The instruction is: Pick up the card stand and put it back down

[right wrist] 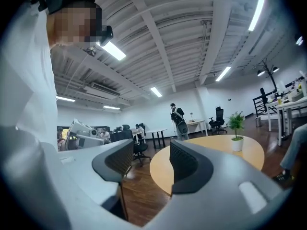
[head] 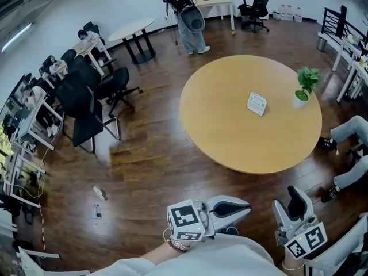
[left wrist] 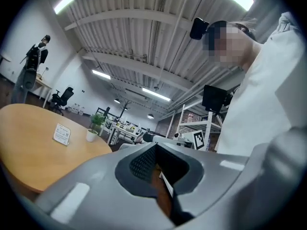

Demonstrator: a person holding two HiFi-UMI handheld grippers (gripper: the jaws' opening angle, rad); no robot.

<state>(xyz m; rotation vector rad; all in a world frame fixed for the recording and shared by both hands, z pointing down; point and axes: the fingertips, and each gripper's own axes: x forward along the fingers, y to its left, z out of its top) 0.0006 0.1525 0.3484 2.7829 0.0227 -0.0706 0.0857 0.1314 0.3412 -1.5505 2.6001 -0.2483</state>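
Room: dark wooden floor [head: 144,154] is running under black office chairs [head: 86,105] at the left.
Standing person [head: 190,22]: is standing at the back, beyond the table.
Round table [head: 230,142]: is sitting right of centre.
Card stand [head: 257,103]: is resting on the tabletop's right half, near the potted plant [head: 303,91], well apart from both grippers.
Left gripper [head: 246,208]: is hovering low by the person's body, jaws narrowed to a slit with only floor showing through.
Right gripper [head: 289,195]: is hovering low at the right, jaws standing wide, framing floor and the table's edge.
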